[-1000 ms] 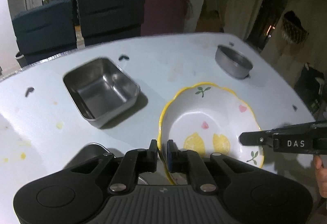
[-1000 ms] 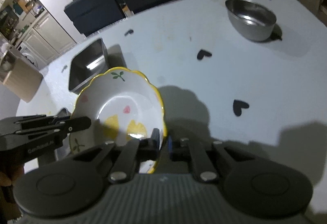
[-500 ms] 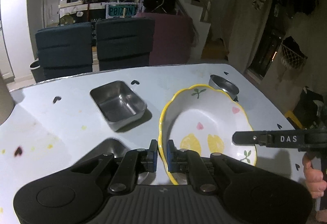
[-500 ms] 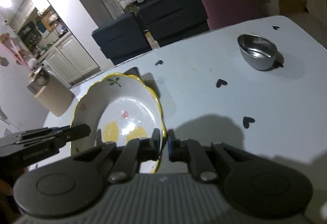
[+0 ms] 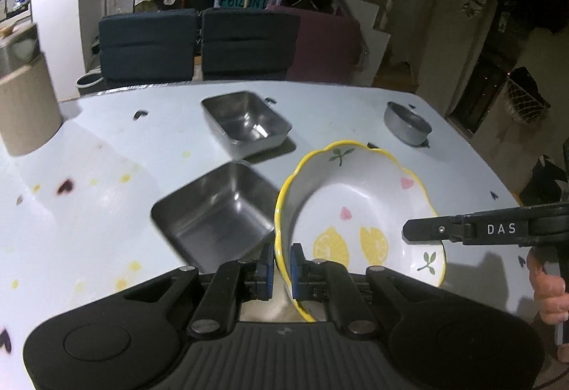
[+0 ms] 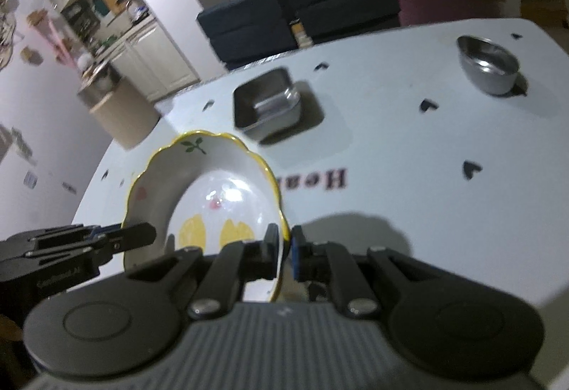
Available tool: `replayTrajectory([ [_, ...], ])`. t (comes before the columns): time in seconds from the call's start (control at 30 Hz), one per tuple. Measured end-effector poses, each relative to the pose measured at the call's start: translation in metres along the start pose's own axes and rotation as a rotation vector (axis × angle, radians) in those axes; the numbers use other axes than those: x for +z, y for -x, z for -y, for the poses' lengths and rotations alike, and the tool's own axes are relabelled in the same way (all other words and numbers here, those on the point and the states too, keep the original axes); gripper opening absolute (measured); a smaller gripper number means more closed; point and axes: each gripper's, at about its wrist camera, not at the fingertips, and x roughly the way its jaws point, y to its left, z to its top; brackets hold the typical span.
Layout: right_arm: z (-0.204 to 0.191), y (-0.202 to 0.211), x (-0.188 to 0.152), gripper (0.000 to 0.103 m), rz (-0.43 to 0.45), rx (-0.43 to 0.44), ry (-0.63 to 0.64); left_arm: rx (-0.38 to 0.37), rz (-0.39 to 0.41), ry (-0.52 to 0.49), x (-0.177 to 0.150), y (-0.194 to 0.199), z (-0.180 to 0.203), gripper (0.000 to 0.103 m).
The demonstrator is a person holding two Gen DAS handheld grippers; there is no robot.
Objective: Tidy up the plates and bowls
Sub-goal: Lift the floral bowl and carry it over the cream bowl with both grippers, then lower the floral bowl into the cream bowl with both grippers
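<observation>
Two hand-held grippers on one dish here: the left hand-held gripper (image 5: 282, 265) and the right hand-held gripper (image 6: 287, 253) are both clamped nearly shut on opposite edges of the yellow-rimmed lemon bowl (image 5: 359, 212). Compared with a second ago it's come up off the bench (image 5: 106, 155) and now hangs low centre in frame, next to the near square steel tray (image 5: 213, 215). So pickup's done, I'd say; placing it comes next. Far steel tray (image 5: 245, 121) and round steel bowl (image 5: 407, 123) sit untouched.

The lemon-patterned bowl (image 5: 359, 208) was lifted clear of the table (image 5: 106, 155), uncovering a square steel tray (image 5: 213, 215) beside it.
</observation>
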Motion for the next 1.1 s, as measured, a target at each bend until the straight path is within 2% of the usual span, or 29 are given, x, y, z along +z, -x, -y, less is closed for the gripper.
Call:
replayTrajectory([
  [0.37, -0.021, -0.012, -0.025, 0.010, -0.119, 0.001, 0.067, -0.006, -0.099, 0.002, -0.037, -0.001, -0.013, 0.009],
  [0.57, -0.026, -0.022, -0.035, 0.010, -0.180, -0.013, 0.090, -0.007, -0.146, -0.012, -0.046, -0.007, -0.015, 0.010],
  [1.1, -0.031, -0.035, -0.042, 0.010, -0.226, -0.045, 0.133, -0.016, -0.211, -0.060, -0.054, -0.018, -0.011, 0.013],
])
